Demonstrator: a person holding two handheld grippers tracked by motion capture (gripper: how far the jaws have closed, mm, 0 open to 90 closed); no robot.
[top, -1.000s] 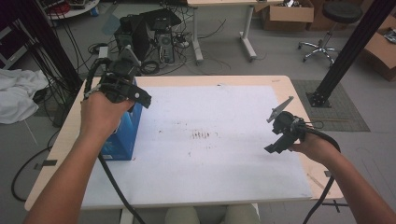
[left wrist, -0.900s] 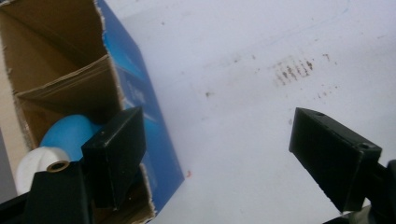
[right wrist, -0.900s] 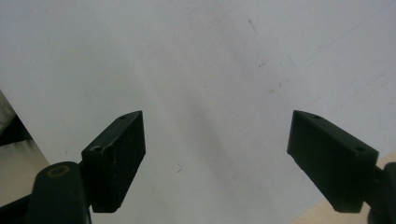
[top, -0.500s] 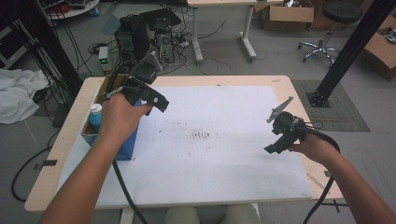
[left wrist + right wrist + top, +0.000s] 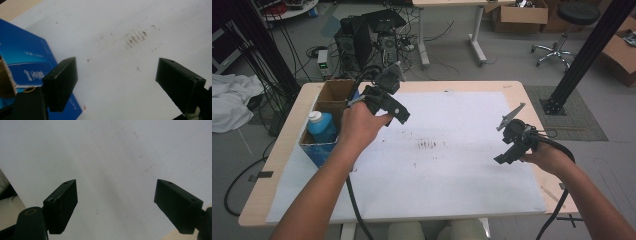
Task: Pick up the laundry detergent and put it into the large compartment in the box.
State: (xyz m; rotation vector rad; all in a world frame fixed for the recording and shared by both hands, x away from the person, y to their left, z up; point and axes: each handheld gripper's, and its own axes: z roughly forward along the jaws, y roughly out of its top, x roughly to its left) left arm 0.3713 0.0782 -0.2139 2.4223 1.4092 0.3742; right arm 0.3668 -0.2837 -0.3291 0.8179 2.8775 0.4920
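Observation:
A blue cardboard box (image 5: 318, 153) with brown open flaps stands at the table's left edge. A blue bottle with a white cap (image 5: 320, 127) stands upright in it. My left gripper (image 5: 401, 114) hovers just right of the box over the white sheet (image 5: 452, 170). Its jaws have just been opening and stand open with nothing between them. In the left gripper view the left gripper (image 5: 116, 63) looks down on the sheet, with the box's blue side (image 5: 25, 62) at its left. My right gripper (image 5: 506, 156) rests open near the sheet's right edge, its jaws (image 5: 116, 183) over bare paper.
Brown smudges (image 5: 429, 145) mark the sheet's middle. The wooden table edge (image 5: 512, 86) borders the sheet. Behind the table a computer tower (image 5: 357, 42) and cables sit on the floor. A black post (image 5: 582, 55) rises at the right, and white cloth (image 5: 232, 102) lies at the left.
My left hand has moved from over the box to the right and onto the sheet. The bottle in the box has come into sight. The right hand has kept still.

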